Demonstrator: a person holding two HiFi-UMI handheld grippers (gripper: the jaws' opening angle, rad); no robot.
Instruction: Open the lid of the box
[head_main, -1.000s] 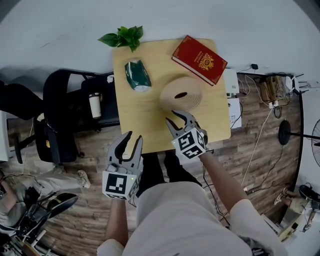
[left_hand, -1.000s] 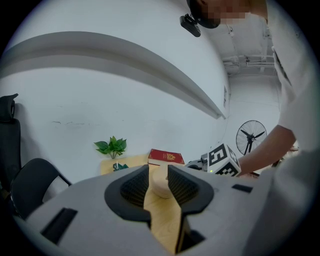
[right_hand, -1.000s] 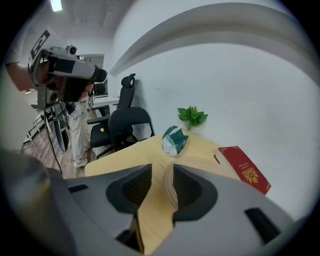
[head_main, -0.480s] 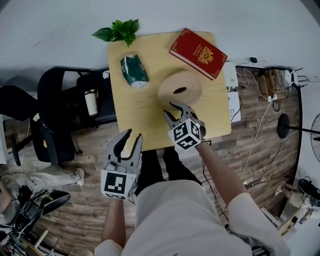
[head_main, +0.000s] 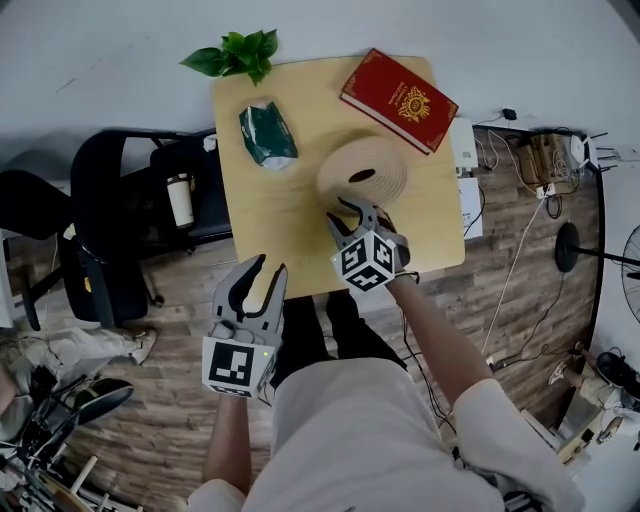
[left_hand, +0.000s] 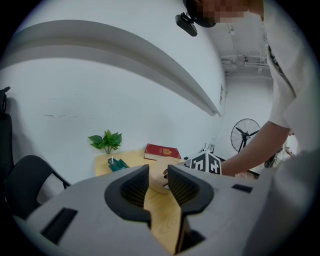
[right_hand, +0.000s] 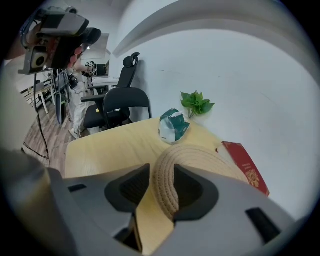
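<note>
Tan woven box (head_main: 385, 160), red book (head_main: 398, 100)

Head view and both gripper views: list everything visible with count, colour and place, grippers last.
table: one, light wood, centre, against the white wall
woven box: one, tan, round, right half of the table
book: one, red with gold emblem, table's far right corner
packet: one, green and white, on the table left of the box
plant: one, green, table's far left edge
office chair: one, black, left of the table
cup: one, white, by the chair
fan: one, black, floor at right
left gripper: one, grey, open, empty, off the table's near edge
right gripper: one, grey, jaws opening, box's near rim between them
</note>
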